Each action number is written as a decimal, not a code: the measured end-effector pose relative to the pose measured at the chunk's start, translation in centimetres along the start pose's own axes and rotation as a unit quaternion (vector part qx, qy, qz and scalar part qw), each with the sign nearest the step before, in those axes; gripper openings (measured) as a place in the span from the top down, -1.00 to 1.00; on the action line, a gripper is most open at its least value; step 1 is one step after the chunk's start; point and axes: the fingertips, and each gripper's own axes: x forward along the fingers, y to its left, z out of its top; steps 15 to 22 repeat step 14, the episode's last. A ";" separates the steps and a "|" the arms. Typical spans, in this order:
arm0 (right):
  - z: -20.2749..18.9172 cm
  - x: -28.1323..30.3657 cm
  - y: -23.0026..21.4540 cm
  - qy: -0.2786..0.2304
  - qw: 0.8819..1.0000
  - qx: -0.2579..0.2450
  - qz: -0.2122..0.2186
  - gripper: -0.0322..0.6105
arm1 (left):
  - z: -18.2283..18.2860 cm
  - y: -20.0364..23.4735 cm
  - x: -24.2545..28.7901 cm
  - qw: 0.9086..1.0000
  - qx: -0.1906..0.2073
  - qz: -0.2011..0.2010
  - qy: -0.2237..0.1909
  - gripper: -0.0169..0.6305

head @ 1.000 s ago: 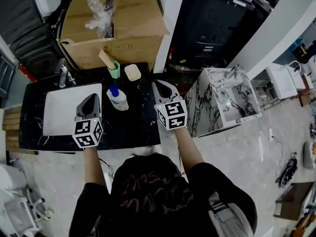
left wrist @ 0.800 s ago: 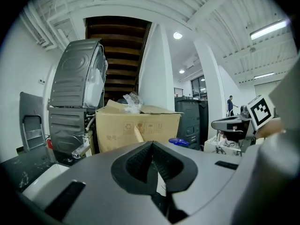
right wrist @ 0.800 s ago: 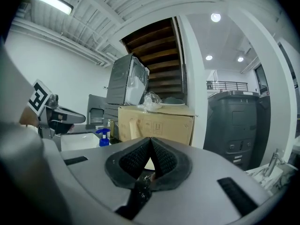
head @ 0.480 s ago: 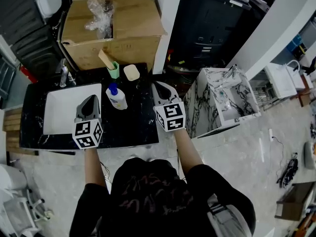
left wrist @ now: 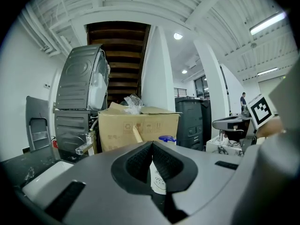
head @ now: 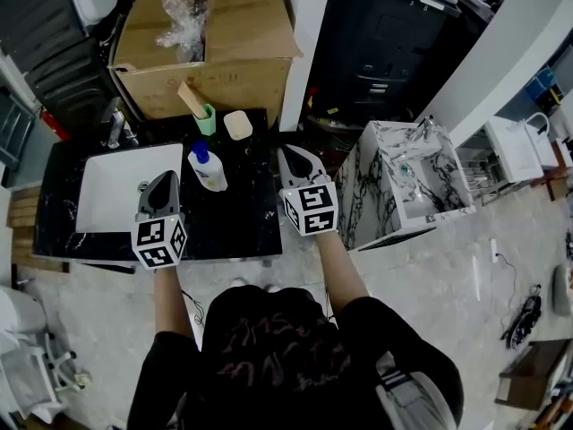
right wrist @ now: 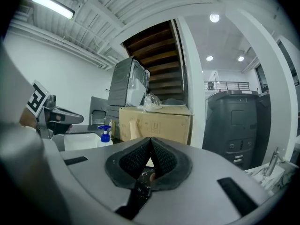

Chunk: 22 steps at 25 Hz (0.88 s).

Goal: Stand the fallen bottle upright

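Observation:
A white bottle with a blue spray cap stands upright on the black marble counter, just right of the white sink basin. My left gripper hovers over the basin's right edge, near and left of the bottle, jaws shut and empty. In the left gripper view the bottle shows just beyond the closed pads. My right gripper is at the counter's right end, shut on nothing. From the right gripper view the bottle stands off to the left.
A green cup with a wooden tool and a beige round lid sit at the counter's back. A faucet stands behind the basin. A cardboard box is beyond, and a marbled washstand stands to the right.
Both grippers have drawn back a little toward the counter's near edge, so the bottle now lies slightly farther from them. The bottle itself stays upright, and both jaws stay shut.

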 end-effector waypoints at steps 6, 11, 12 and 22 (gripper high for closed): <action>-0.2 0.0 0.5 0.002 1.000 -0.018 0.004 0.86 | -0.4 -0.2 -0.3 1.000 0.003 0.003 0.000 0.90; -1.0 0.0 0.7 0.005 1.000 -0.004 0.007 0.86 | -0.9 -0.3 -0.6 1.000 0.002 0.004 0.003 0.90; -1.0 0.0 0.7 0.005 1.000 -0.004 0.008 0.86 | -1.0 -0.3 -0.7 1.000 0.002 0.005 0.003 0.90; -1.1 0.0 0.8 0.005 1.000 -0.003 0.011 0.86 | -1.0 -0.3 -0.8 1.000 0.002 0.006 0.003 0.90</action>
